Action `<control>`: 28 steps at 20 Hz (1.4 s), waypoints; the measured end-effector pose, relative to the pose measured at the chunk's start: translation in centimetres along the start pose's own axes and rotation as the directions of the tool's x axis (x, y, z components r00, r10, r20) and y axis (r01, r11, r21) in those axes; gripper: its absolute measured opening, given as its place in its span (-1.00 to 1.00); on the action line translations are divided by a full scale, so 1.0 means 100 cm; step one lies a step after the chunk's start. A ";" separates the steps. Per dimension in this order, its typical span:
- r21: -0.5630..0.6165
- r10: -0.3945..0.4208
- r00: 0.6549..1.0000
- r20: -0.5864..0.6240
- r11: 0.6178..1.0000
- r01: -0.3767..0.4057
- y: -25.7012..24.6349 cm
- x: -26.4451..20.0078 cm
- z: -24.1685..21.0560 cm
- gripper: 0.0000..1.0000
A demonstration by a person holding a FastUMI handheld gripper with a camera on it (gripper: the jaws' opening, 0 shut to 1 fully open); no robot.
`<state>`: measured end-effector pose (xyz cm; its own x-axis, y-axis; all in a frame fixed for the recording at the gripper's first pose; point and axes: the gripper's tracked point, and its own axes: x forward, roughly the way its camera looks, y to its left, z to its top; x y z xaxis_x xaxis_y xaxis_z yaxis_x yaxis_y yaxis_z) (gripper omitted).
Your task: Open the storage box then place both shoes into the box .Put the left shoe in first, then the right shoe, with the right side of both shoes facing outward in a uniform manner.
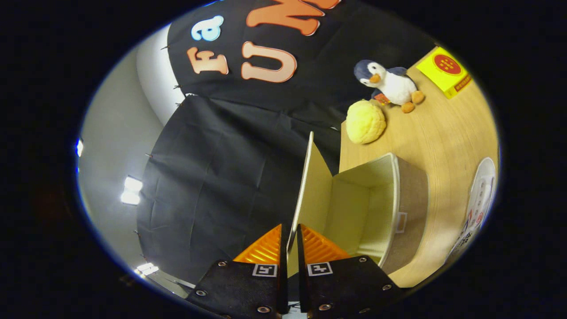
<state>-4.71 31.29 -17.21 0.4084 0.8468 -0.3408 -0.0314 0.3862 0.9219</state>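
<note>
My gripper is shut on the lid of the storage box; the thin cream panel runs between the two orange fingers and stands raised, swung up from the box. The storage box sits on the wooden table just beyond the fingers, its brown fabric outside and cream inside showing, with nothing visible in it. A white shoe with red and dark markings lies on the table past the far side of the box. The whole view is strongly rolled, so the table appears tilted.
A yellow round plush and a penguin toy lie on the wooden table behind the box. A yellow packet with a red mark lies beyond the penguin. Black cloth wall stands behind the table.
</note>
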 end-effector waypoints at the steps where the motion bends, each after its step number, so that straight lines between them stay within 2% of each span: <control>1: -0.026 -0.015 1.000 -0.011 1.000 0.014 0.002 0.009 -0.002 -0.79; 11: -0.126 0.006 0.996 -0.094 0.992 -0.018 0.057 0.087 -0.035 -0.78; 13: -0.126 0.000 0.995 -0.099 0.992 -0.012 0.052 0.092 -0.042 -0.78; 18: -0.131 -0.028 0.995 -0.092 0.991 0.016 0.064 0.139 -0.058 -0.78; 20: -0.145 -0.056 0.994 -0.098 0.989 0.041 0.062 0.152 -0.063 -0.63; 21: -0.140 -0.061 0.992 -0.114 0.989 0.045 0.061 0.155 -0.067 -0.46; 23: -0.144 -0.073 0.988 -0.137 0.988 0.053 0.057 0.155 -0.073 -0.24; 28: -0.248 -0.156 0.985 -0.069 0.959 0.135 0.028 0.124 -0.054 -0.01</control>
<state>-4.71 44.83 -19.83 0.3442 0.7993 -0.4927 -0.2014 0.5754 0.7927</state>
